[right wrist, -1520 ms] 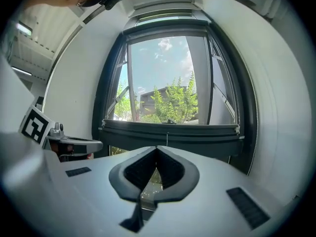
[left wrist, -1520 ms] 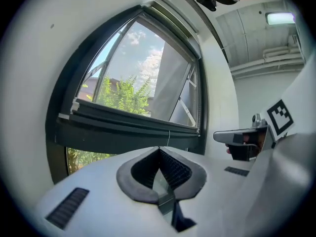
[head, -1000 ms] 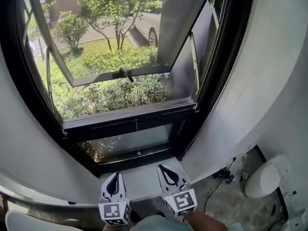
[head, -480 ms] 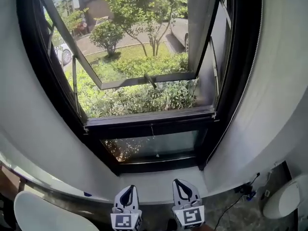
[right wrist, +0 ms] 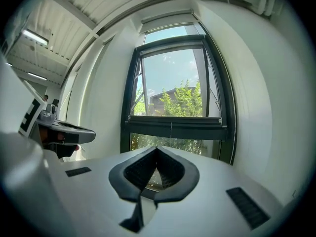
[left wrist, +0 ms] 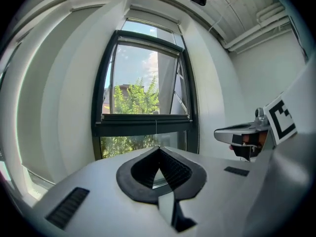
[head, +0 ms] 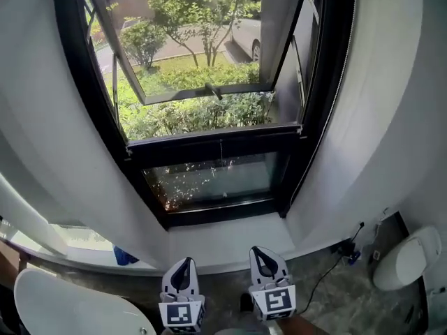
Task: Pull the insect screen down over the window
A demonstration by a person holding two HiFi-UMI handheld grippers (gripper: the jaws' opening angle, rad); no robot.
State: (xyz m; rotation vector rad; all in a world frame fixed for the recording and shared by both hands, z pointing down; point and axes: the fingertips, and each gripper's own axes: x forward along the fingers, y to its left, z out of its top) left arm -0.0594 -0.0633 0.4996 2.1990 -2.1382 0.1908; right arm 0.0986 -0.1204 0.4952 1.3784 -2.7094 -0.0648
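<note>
A tall black-framed window point(head: 318, 96) fills the wall ahead, its upper sash point(head: 202, 93) swung outward over green shrubs. A pale roller housing point(left wrist: 150, 18) sits across the window's top, also in the right gripper view point(right wrist: 168, 19). A thin pull cord point(head: 223, 169) hangs from the middle rail in front of the lower pane. My left gripper point(head: 185, 261) and right gripper point(head: 255, 250) are low, side by side, short of the sill point(head: 223, 239). Both are shut with nothing between the pads, pointing at the window point(left wrist: 158, 147) point(right wrist: 157, 146).
A white basin or tub rim point(head: 70, 306) lies at lower left with a small blue object point(head: 123, 257) near it. A white toilet point(head: 405, 257) stands at lower right. A black cable and plug point(head: 346, 248) trail on the floor by the right wall.
The head view has swung, so the window sits higher and more centred and more floor shows. Both grippers stay low, shut and side by side.
</note>
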